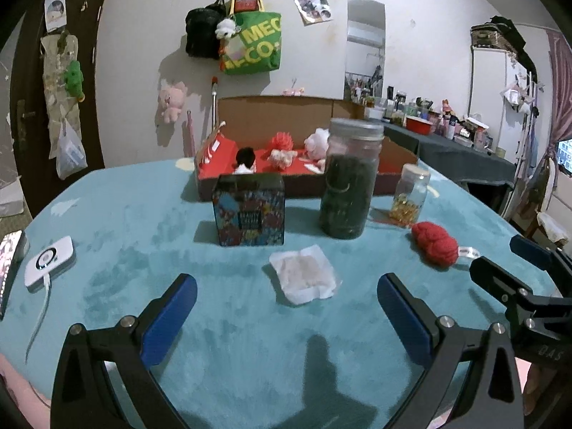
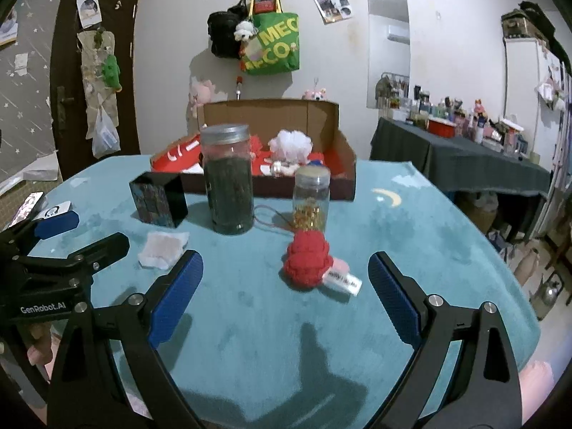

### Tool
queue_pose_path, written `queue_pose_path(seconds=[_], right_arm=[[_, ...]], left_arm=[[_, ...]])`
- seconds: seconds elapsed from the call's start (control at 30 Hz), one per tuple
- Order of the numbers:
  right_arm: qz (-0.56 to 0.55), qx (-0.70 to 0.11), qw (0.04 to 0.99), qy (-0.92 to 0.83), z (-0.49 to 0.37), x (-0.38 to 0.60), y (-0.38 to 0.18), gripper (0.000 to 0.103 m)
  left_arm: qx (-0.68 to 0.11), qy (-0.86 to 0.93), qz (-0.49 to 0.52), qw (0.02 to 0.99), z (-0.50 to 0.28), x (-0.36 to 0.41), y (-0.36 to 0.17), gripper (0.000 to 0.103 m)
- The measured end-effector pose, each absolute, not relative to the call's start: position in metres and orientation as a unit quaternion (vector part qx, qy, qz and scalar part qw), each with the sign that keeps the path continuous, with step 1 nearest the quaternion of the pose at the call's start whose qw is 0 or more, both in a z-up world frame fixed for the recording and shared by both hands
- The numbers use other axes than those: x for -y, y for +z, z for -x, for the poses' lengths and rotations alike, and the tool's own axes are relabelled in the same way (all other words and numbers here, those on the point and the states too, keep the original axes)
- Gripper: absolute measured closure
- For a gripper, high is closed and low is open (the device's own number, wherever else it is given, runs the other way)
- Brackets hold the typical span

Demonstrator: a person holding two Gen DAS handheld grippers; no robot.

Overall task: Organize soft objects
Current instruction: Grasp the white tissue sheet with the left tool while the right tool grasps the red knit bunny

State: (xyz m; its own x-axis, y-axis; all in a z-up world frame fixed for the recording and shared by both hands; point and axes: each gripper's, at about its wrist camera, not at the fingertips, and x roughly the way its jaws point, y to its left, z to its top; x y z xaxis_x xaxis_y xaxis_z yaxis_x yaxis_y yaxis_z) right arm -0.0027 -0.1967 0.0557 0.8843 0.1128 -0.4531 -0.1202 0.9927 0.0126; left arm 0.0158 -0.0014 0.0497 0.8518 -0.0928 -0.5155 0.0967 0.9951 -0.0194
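Note:
A red knitted soft toy [image 2: 305, 261] with a white tag lies on the teal table cover just ahead of my right gripper [image 2: 285, 268], which is open and holds nothing. The same toy [image 1: 434, 245] shows at the right of the left wrist view. A white soft pad [image 1: 304, 273] lies flat just beyond my left gripper [image 1: 286, 286], also open and holding nothing. At the back, a cardboard box [image 1: 389, 178] with a red lining holds a white pompom [image 1: 316, 143], a red pompom [image 1: 282, 141] and a black-and-white toy [image 1: 246, 159].
A tall dark jar [image 1: 348, 178], a small jar of gold bits [image 1: 409, 193] and a patterned box [image 1: 248, 209] stand between the grippers and the cardboard box. A white device with a cable [image 1: 50, 262] and a phone [image 1: 7, 261] lie at the left edge.

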Motion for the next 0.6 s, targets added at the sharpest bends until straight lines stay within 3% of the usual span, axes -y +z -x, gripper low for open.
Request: queue_pose_path(seconds=[0.6], right_arm=[[-0.007, -0.273, 0.960, 0.065, -0.012, 0.204, 0.029, 0.008]], left_arm=[[-0.320, -0.028, 0.007, 0.947, -0.037, -0.003, 0.029, 0.000]])
